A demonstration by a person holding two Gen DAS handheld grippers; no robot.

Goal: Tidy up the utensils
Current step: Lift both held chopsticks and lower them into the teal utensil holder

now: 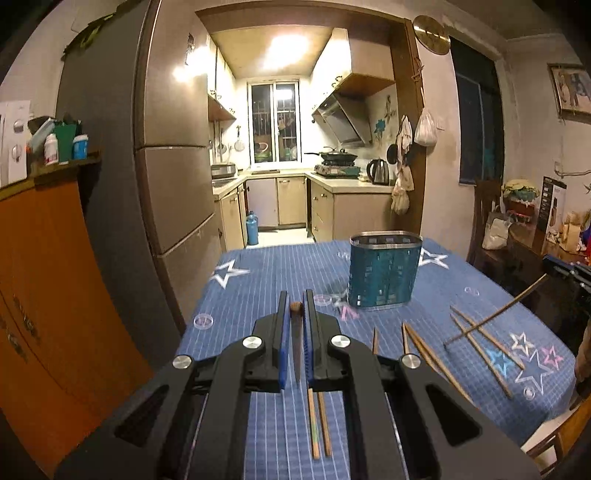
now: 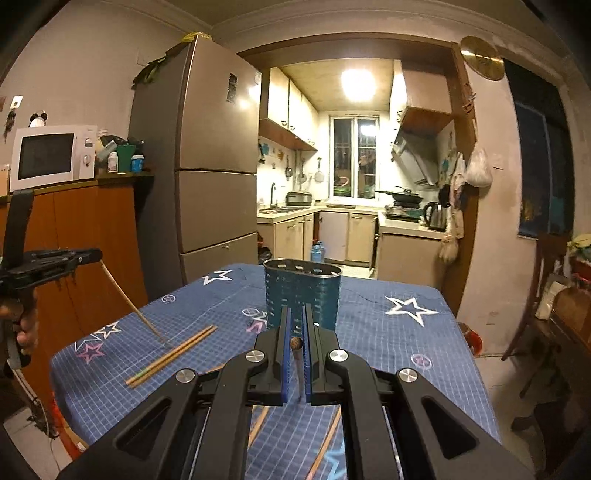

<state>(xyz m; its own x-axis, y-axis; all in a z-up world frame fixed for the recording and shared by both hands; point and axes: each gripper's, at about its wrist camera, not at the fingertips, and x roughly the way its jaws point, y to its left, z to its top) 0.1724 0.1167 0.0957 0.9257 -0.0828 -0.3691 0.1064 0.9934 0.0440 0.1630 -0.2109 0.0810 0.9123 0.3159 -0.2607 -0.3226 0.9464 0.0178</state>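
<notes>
While chopsticks [image 1: 480, 343] litter the table — each gripper [image 1: 296, 306] grips one.

A: What is the left gripper [image 1: 296, 306] holding?

B: One chopstick [image 1: 296, 339]. Its jaws are closed on it, above the table [image 1: 258, 295] with the blue star cloth.

A: Where is the holder [image 1: 384, 271]?

B: It stands upright near the far edge. More loose chopsticks [image 1: 484, 354] lie near the right edge, some crossed. A pair of chopsticks [image 1: 319, 424] lies by the near edge.

Kitchen background, non-task items
We see fridge [image 2: 207, 155], microwave [image 2: 53, 155], kettle [image 1: 378, 171], wall clock [image 1: 431, 35], star-print cloth [image 2: 388, 332] on counter.
</notes>
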